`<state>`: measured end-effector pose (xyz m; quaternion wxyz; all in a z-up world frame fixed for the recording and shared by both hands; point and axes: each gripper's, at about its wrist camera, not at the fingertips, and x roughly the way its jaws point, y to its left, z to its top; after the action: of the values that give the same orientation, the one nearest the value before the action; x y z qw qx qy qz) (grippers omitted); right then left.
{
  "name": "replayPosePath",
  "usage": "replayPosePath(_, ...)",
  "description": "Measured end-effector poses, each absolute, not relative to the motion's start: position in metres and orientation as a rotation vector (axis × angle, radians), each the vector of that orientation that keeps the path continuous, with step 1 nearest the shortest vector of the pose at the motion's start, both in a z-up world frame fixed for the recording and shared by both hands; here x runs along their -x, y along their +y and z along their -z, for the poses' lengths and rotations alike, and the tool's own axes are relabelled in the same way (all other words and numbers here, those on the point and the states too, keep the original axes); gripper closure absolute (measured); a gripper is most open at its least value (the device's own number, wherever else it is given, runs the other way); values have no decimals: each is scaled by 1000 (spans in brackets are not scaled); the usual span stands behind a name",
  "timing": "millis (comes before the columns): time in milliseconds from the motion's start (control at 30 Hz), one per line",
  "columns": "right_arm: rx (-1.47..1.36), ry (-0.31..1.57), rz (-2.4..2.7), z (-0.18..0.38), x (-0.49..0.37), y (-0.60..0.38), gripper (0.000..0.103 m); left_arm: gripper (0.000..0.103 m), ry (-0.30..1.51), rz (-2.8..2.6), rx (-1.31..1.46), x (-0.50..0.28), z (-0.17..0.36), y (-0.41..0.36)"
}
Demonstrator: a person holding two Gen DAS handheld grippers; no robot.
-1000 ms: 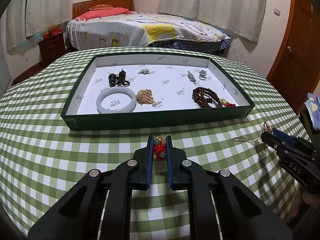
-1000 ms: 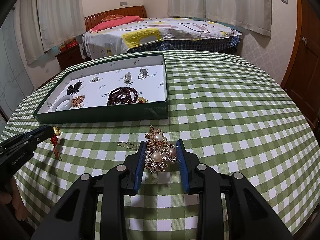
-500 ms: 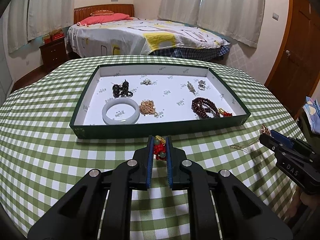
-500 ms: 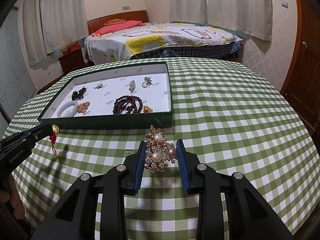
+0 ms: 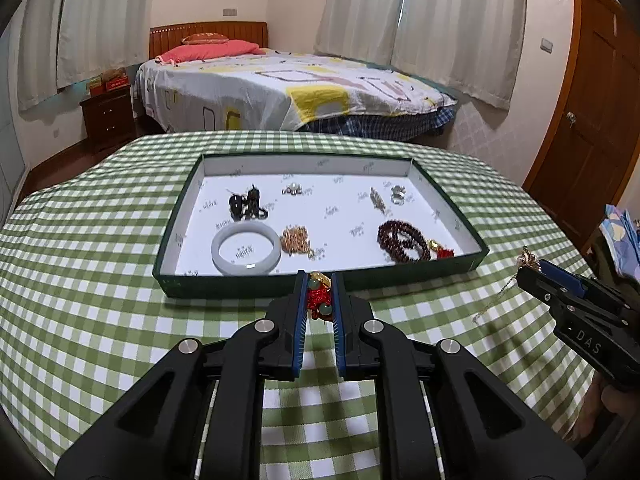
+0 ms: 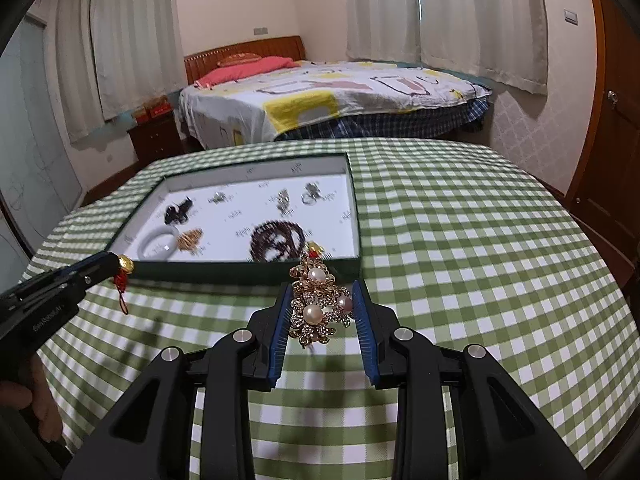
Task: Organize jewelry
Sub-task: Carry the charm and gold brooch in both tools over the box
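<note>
Lying just ahead of both sets of jaws, the green tray (image 5: 248, 286) presents its near wall as the only barrier. The left gripper (image 5: 319, 300) is clenched on a red charm (image 5: 318, 298); the right gripper (image 6: 322, 312) grasps a pearl brooch (image 6: 320, 306). Beyond the wall, a white bangle (image 5: 246, 248) and dark beads (image 5: 402, 240) occupy the front; open checked cloth (image 6: 480, 260) spreads rightward.

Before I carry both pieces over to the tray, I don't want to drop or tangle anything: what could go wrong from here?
1. The pearl brooch trails a thin chain below the right gripper; it could snag the tray rim.
2. The red charm in the left gripper dangles a tassel that may catch too.
3. The tray's front is crowded by the bangle and beads.
</note>
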<state>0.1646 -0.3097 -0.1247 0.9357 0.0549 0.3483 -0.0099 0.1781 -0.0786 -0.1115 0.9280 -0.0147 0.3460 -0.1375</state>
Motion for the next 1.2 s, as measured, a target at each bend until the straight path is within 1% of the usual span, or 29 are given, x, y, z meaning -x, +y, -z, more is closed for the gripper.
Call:
replayPosePath(333, -105, 619, -17, 87, -178, -300, 72, 91, 619, 298, 41, -183, 77, -77)
replayPosePath(633, -69, 535, -68, 61, -212, -279, 72, 91, 535, 298, 26, -213, 53, -83)
replayPosePath(900, -48, 480, -103, 51, -254, -260, 72, 91, 501, 267, -1, -254, 54, -87)
replayPosePath(1200, -46, 484, -108, 70, -294, -251, 72, 91, 538, 224, 2, -303, 80, -84)
